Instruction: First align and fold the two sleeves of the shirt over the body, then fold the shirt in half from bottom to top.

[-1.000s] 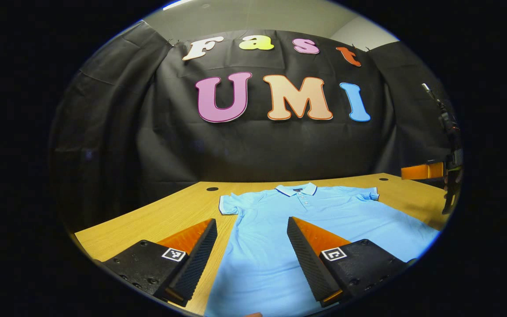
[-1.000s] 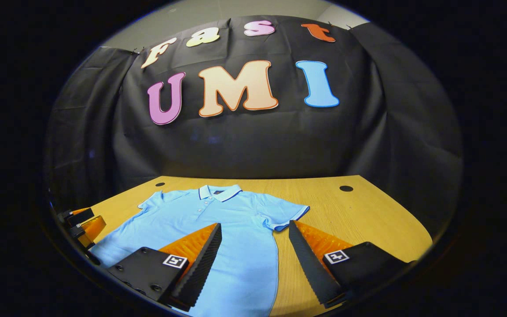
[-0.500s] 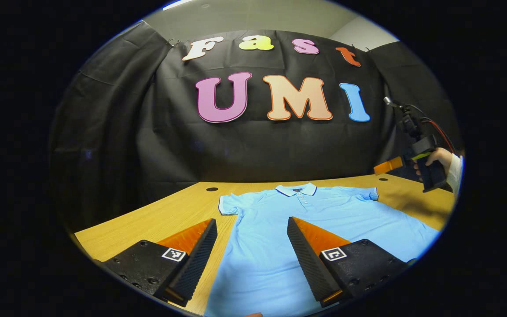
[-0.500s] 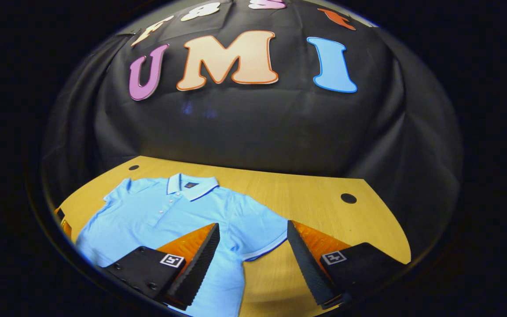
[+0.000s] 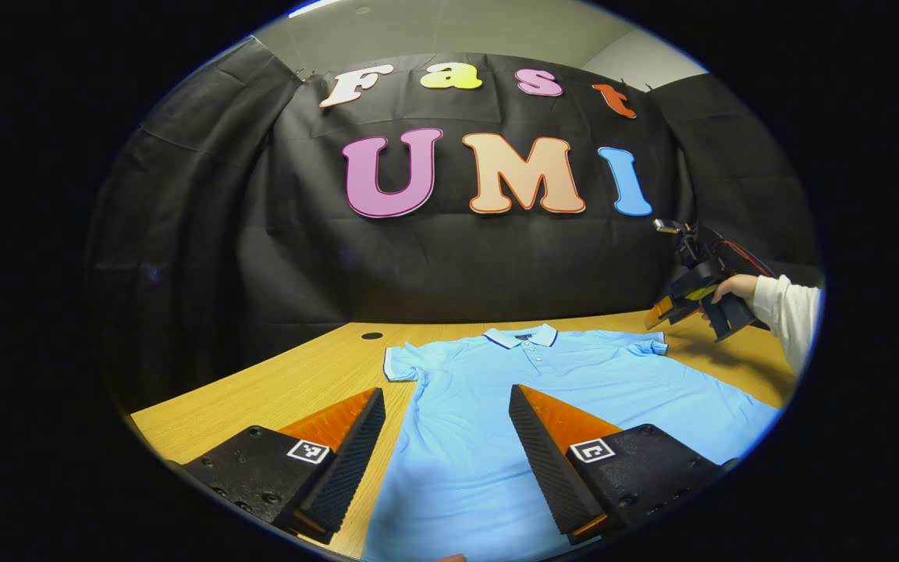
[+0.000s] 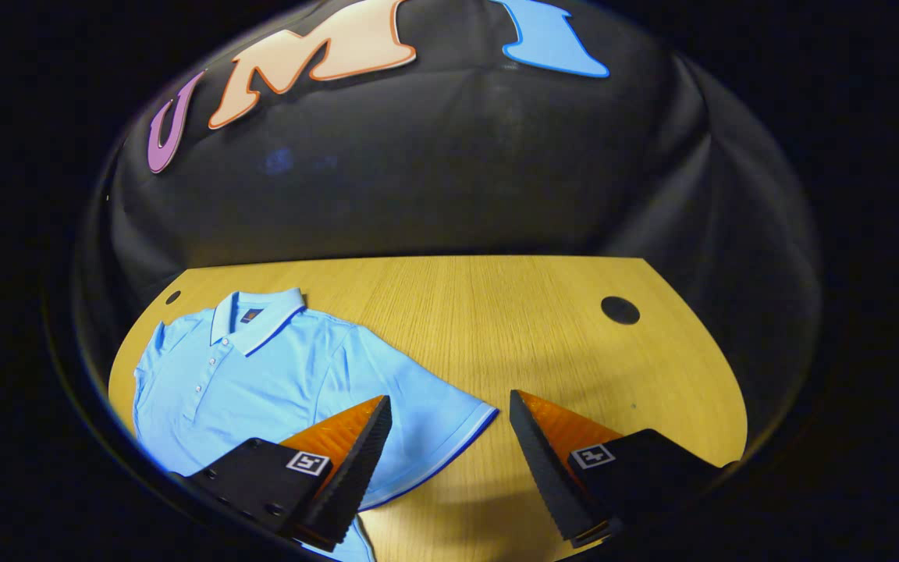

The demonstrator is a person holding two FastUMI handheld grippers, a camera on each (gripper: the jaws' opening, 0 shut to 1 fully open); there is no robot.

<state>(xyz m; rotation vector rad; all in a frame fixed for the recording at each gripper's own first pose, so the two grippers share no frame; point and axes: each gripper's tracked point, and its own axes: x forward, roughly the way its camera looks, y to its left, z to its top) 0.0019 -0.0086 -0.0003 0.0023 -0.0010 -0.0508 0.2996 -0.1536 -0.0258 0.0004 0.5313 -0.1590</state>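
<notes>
On the wooden table (image 5: 262, 390) a light-blue polo shirt (image 5: 543, 390) lies flat, collar toward the booth's wall.

Both sleeves are spread out to the sides, unfolded. Left gripper (image 5: 442, 453) hangs over the shirt's lower body, fingers apart and gripping nothing. Right gripper (image 6: 449, 460) hovers above the shirt's right sleeve (image 6: 426, 414), fingers apart, one over the sleeve hem and the other over bare table; a hand (image 5: 730, 289) in a white sleeve holds it.
</notes>
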